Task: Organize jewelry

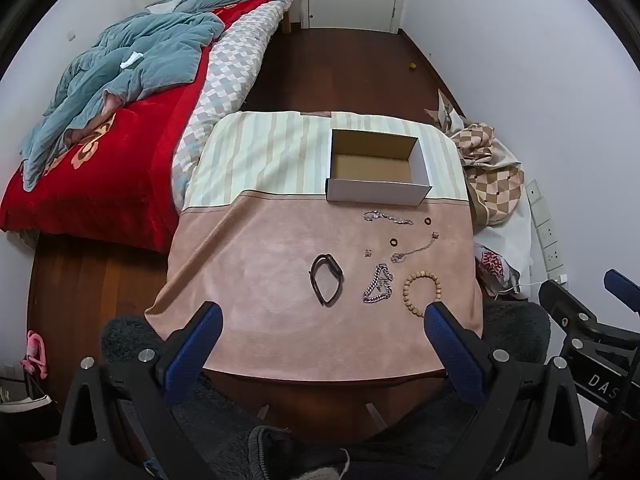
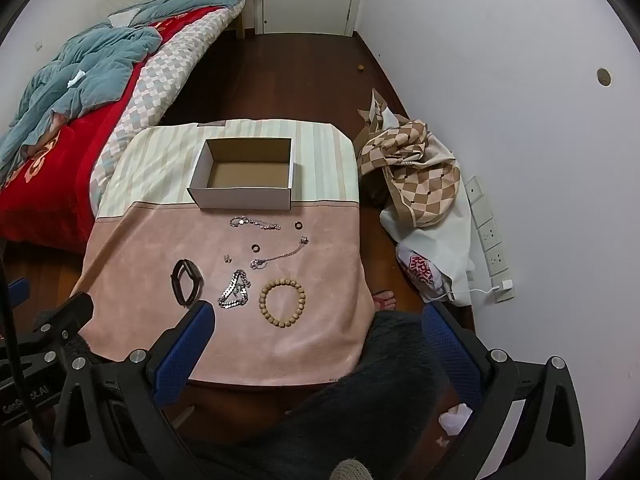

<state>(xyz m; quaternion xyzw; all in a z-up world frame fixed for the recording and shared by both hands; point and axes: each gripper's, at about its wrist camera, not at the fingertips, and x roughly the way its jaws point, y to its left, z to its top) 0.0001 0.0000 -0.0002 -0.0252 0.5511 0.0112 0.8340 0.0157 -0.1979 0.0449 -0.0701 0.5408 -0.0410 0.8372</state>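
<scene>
An open empty cardboard box [image 1: 378,168] [image 2: 244,176] stands at the back of a cloth-covered table [image 1: 260,280] [image 2: 132,240]. In front of it lie a black band [image 1: 327,283] [image 2: 186,282], a thick silver chain [image 1: 378,284] [image 2: 235,289], a wooden bead bracelet [image 1: 422,294] [image 2: 282,302], two thin chains [image 1: 386,217] [image 2: 280,257], two small dark rings [image 1: 393,242] [image 2: 297,225] and a tiny earring [image 2: 227,258]. My left gripper [image 1: 322,320] is open and empty above the table's near edge. My right gripper [image 2: 316,320] is open and empty, near the table's front right corner.
A bed [image 1: 100,120] with a red blanket and blue quilt stands left of the table. Checkered cloth and bags [image 2: 420,184] lie on the floor to the right, beside a power strip [image 2: 490,236] along the wall. Dark wooden floor lies beyond the table.
</scene>
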